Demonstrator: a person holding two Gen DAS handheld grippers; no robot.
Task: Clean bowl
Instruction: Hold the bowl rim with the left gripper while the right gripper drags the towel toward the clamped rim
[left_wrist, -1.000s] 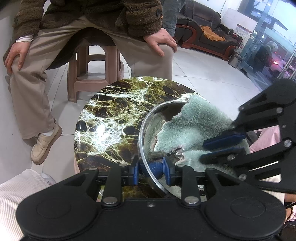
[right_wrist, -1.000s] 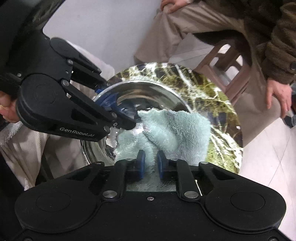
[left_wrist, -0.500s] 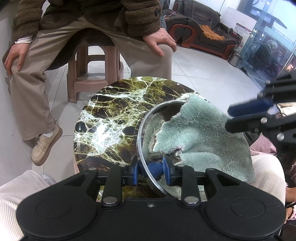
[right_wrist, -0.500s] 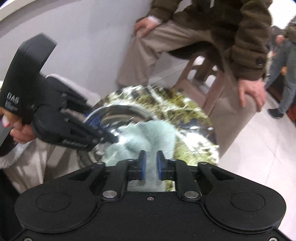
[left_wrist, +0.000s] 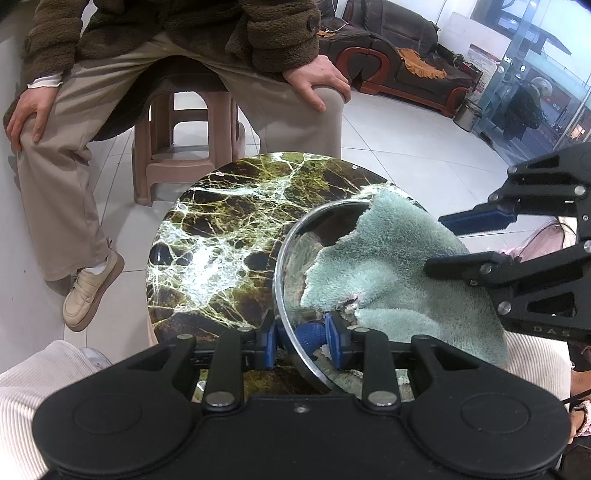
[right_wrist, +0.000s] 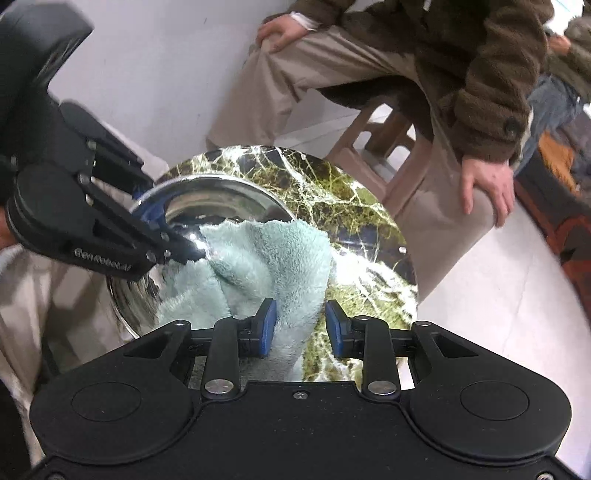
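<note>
A shiny steel bowl (left_wrist: 291, 254) stands on a round green marble table (left_wrist: 221, 236). My left gripper (left_wrist: 301, 338) is shut on the bowl's near rim, one pad inside and one outside; it also shows in the right wrist view (right_wrist: 162, 236). A pale teal fluffy cloth (left_wrist: 391, 273) lies in the bowl and drapes over its right rim; it also shows in the right wrist view (right_wrist: 266, 266). My right gripper (right_wrist: 300, 323) is open above the draped cloth, its fingers apart and holding nothing; it also shows in the left wrist view (left_wrist: 450, 243).
A person in beige trousers (left_wrist: 59, 192) sits on a pink plastic stool (left_wrist: 184, 147) just beyond the table. A dark sofa (left_wrist: 399, 70) and a small bin (left_wrist: 466, 116) stand farther back on the white tiled floor.
My right gripper was shut on the cloth, lifted it up and away, then came back down and opened, letting the cloth go. The left gripper stayed on the rim.
</note>
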